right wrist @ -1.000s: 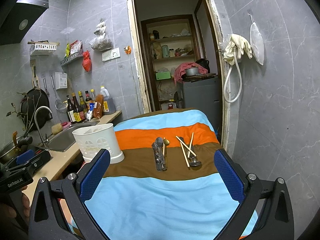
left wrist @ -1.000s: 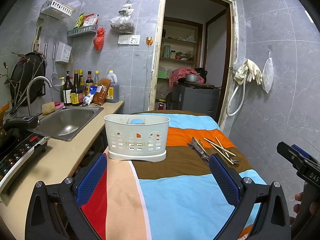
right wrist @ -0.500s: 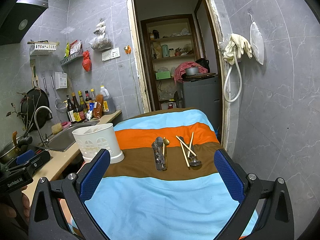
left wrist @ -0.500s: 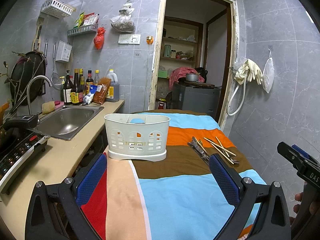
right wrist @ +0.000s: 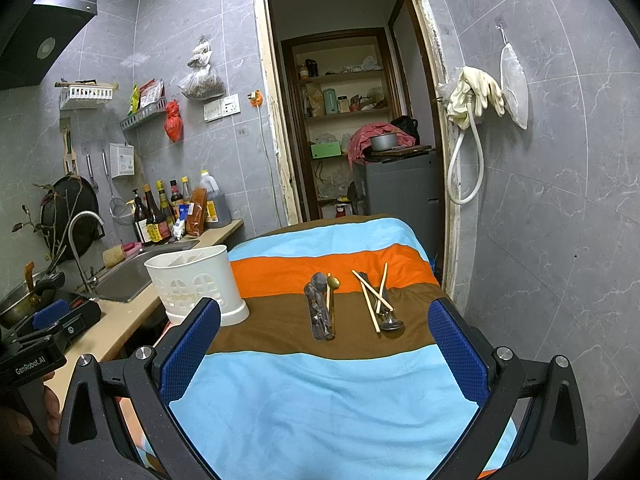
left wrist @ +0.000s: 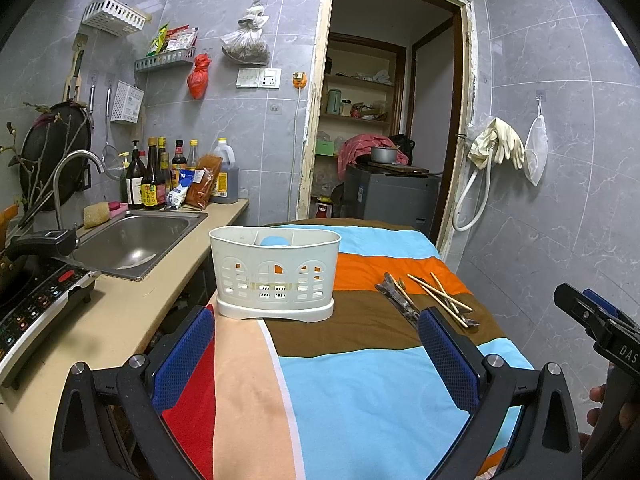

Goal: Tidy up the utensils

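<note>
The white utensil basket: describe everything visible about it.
The basket is white plastic by the look of it, oval, upright on a wider foot. Arched and square cutouts pierce its lower wall. Dividers split the inside; something light blue shows in it. It stands on the striped cloth near the counter side, apart from the loose utensils.

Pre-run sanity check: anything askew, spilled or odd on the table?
Nothing spilled or damaged. The utensils are just loose: chopsticks lie crossed over a spoon, and a second bundle of utensils lies beside them on the striped cloth. The white caddy stands upright. Both tools are open.
</note>
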Available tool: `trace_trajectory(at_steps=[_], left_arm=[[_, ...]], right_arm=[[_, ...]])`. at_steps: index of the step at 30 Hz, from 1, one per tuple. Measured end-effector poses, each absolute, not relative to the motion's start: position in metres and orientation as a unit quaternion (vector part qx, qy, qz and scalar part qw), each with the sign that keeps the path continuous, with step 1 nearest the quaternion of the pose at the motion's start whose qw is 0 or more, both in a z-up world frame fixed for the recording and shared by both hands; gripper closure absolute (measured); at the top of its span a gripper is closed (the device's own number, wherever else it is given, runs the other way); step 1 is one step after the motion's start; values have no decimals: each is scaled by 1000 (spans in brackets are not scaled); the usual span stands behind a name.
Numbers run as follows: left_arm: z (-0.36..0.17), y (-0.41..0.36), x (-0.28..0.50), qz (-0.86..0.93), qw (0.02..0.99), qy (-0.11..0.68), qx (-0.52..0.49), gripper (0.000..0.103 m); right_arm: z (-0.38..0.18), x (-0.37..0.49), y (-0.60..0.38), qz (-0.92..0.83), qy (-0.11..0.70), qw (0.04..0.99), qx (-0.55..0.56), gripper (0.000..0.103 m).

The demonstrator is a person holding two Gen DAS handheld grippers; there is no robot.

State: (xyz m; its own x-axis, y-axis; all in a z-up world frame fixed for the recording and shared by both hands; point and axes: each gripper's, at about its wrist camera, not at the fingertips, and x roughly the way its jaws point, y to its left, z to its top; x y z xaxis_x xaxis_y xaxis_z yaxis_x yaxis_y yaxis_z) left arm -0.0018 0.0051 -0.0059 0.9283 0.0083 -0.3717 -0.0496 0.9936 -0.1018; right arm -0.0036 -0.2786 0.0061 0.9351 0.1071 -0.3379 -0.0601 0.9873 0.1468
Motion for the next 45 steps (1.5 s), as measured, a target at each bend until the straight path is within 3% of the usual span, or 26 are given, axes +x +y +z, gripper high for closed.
trace_trajectory(at_steps=[19, 34, 45], left_arm=[[-28, 2, -1, 3, 979, 193, -63, 1], [11, -9, 39, -69, 986, 139, -54, 0], [18, -42, 89, -88, 985, 141, -37, 0]], right_arm=[[-2, -7, -265, 34, 182, 981, 66, 1], [33, 1, -263, 10, 156, 985, 68, 1], [54, 46, -288, 10, 140, 988, 57, 1]])
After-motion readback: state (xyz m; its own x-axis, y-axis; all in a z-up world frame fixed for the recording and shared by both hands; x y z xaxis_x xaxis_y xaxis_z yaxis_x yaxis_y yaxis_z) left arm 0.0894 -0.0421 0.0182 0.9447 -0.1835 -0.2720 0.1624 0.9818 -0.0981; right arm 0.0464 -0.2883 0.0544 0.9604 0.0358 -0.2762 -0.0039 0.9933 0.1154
